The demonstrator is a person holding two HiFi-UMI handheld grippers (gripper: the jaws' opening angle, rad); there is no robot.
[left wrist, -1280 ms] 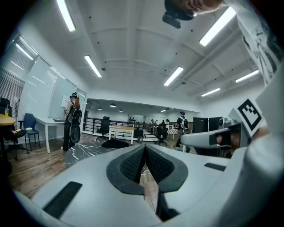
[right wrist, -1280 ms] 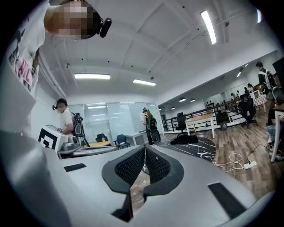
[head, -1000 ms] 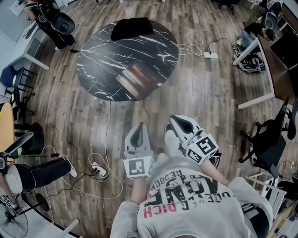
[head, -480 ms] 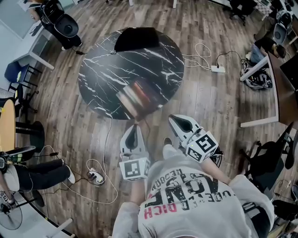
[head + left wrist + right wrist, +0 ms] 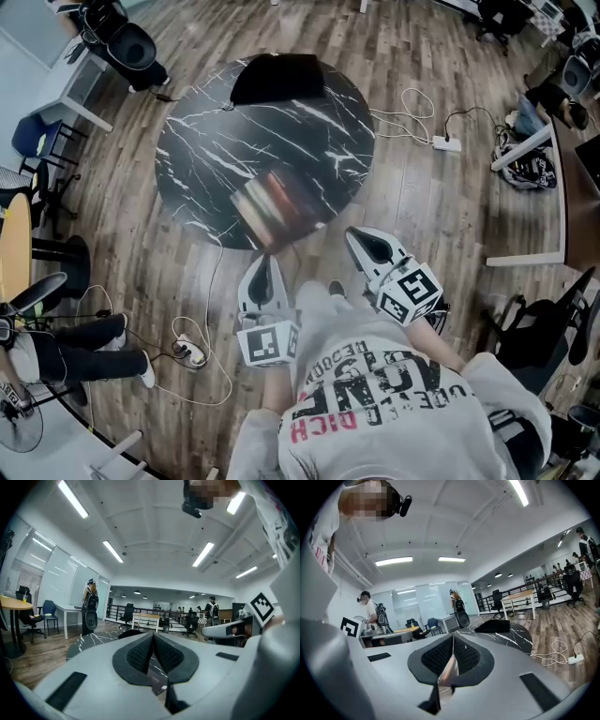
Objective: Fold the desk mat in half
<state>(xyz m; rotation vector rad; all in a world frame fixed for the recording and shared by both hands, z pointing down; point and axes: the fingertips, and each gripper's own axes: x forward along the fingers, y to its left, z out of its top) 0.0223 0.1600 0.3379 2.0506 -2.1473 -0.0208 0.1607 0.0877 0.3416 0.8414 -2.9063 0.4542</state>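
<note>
The desk mat [image 5: 277, 208], brownish with stripes and blurred, lies flat near the front edge of the round black marble table [image 5: 206, 141]. At the table's far edge lies a black folded thing [image 5: 277, 77]. My left gripper [image 5: 265, 267] and right gripper [image 5: 363, 241] are held close to my body, short of the table, above the wooden floor. Both are shut with nothing between the pads. In the left gripper view the jaws [image 5: 153, 641] meet, with the table [image 5: 91, 641] beyond. The right gripper view shows the jaws [image 5: 453, 644] closed too, the table [image 5: 515, 637] ahead.
Cables and a power strip [image 5: 192, 349] lie on the floor at my left, another strip [image 5: 447, 143] at the right. A seated person's legs [image 5: 70, 354] are at the left. Office chairs [image 5: 127, 42] and white desks [image 5: 534, 169] ring the room.
The table and mat have come nearer to me and the grippers. Both grippers stayed shut close to my body.
</note>
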